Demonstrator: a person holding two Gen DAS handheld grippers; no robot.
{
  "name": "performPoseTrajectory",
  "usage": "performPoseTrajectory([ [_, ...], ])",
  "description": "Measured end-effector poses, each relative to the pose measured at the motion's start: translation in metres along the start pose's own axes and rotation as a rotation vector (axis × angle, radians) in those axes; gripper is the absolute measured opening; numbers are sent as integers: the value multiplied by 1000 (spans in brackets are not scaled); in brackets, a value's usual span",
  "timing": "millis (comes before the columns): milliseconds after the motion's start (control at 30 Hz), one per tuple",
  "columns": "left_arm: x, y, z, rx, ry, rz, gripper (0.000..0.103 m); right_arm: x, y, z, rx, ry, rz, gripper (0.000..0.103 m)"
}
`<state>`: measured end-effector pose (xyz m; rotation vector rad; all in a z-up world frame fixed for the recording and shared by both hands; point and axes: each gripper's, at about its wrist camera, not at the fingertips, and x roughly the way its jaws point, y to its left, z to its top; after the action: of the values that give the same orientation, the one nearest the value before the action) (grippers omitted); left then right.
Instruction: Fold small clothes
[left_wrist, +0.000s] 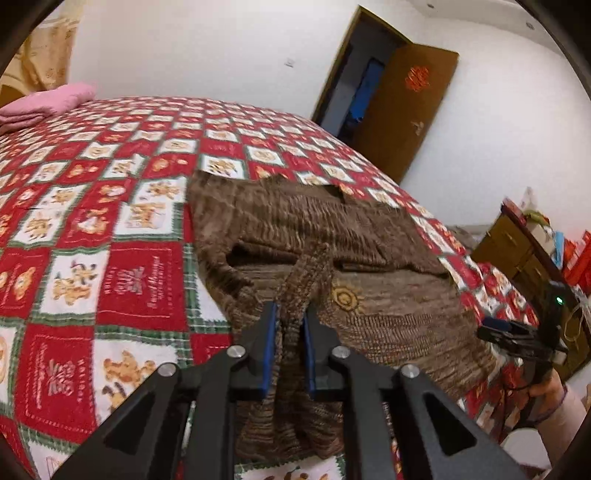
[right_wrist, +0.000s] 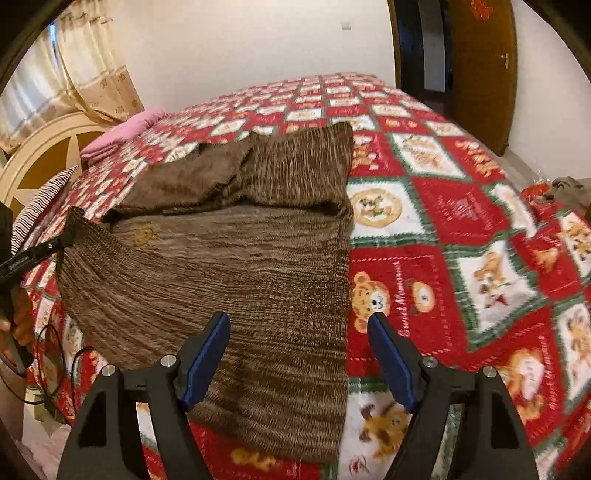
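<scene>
Both grippers tilt down over the sweater on the bed — left gripper jaws narrow, pinching its sleeve; right gripper jaws wide, empty above its hem.

Left wrist view: looked down along its claw, close over the brown sweater. Right wrist view: likewise, from the sweater's other side. Shared: sweater, bed, pink pillow, door.
</scene>
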<state>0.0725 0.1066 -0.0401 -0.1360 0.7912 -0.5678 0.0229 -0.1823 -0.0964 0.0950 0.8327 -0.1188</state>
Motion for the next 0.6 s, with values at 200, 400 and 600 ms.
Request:
performPoseTrajectory([
  [200, 22, -10, -1, 102, 53, 28, 61, 16, 22, -4, -112, -2, -63, 25],
  [400, 44, -1, -3, 63, 112, 70, 16, -6, 42, -6, -198, -58, -131, 10],
  [600, 17, 6, -10, -19, 48, 76, 11, -29, 45, -7, -196, -122, -176, 9],
])
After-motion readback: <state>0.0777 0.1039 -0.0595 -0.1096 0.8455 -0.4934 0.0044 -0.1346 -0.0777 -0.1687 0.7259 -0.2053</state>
